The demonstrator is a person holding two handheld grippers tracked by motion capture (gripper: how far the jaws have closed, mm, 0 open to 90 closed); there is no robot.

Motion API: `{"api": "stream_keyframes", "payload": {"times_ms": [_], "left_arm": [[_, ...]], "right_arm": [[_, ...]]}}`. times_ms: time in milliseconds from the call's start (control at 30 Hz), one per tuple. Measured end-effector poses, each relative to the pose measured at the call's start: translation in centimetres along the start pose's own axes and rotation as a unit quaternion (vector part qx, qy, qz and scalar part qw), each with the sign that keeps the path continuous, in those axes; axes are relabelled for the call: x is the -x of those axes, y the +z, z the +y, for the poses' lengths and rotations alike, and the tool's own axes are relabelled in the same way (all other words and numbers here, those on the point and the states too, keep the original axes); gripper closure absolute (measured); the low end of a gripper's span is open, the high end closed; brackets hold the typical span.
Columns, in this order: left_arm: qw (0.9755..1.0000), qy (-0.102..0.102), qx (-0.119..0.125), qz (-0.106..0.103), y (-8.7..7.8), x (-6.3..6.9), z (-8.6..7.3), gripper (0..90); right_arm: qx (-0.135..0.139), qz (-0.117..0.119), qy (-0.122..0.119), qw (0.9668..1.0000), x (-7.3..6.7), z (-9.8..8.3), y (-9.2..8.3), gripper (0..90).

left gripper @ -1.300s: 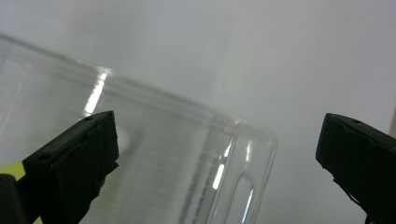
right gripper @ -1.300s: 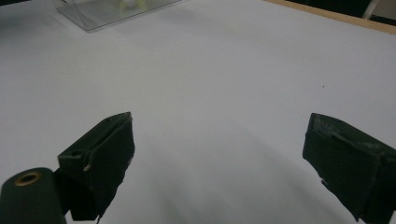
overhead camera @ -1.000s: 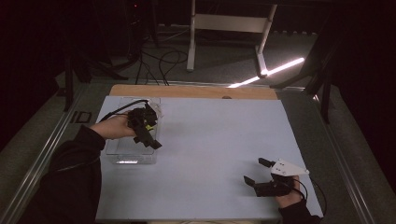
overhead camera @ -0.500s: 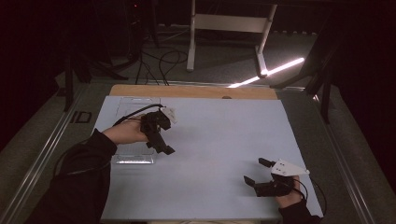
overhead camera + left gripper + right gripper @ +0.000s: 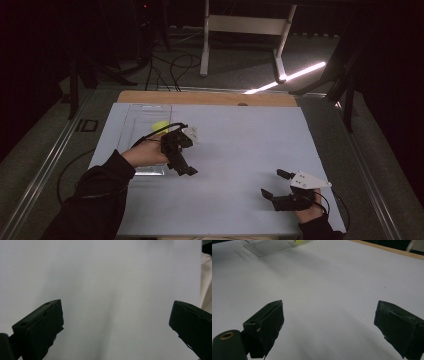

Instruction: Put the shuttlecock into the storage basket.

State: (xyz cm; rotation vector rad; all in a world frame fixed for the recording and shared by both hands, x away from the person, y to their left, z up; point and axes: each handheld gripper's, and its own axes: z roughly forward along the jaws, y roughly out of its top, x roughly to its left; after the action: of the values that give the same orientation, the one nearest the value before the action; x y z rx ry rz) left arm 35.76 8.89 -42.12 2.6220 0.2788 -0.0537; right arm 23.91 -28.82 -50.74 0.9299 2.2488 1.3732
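I see the desk (image 5: 230, 150) under its pale sheet, with a strip of bare wood along the far edge. On its left part lies a clear tray (image 5: 137, 125), long and shallow, running away from me; in my right tongs view its near corner (image 5: 265, 247) sits at the top left. Inside the tray, toward the far end, rests a small yellow-green thing (image 5: 160, 126), too small for me to say what it is; a sliver of it (image 5: 299, 242) peeks in at the top of the right tongs view.

My left tongs (image 5: 186, 169) hover over the sheet just beside the tray's right wall, near its front end, tilted down toward the middle of the desk. Their jaws stand wide apart with nothing between them, and the left tongs view (image 5: 115, 325) looks onto plain sheet.

My right tongs (image 5: 274, 185) sit low at the desk's near right, well apart from the tray, jaws spread wide and empty (image 5: 329, 327), pointing left across the sheet.
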Motion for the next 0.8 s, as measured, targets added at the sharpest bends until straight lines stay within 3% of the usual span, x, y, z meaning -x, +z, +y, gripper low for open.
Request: {"api": "stream_keyframes", "payload": {"times_ms": [800], "left_arm": [[0.9990,-0.010,0.043,0.000,2.4,4.7,-3.8,0.1]], "right_arm": [[0.000,-0.001,-0.002,1.0000,-0.1,0.1,0.0,9.0]]}}
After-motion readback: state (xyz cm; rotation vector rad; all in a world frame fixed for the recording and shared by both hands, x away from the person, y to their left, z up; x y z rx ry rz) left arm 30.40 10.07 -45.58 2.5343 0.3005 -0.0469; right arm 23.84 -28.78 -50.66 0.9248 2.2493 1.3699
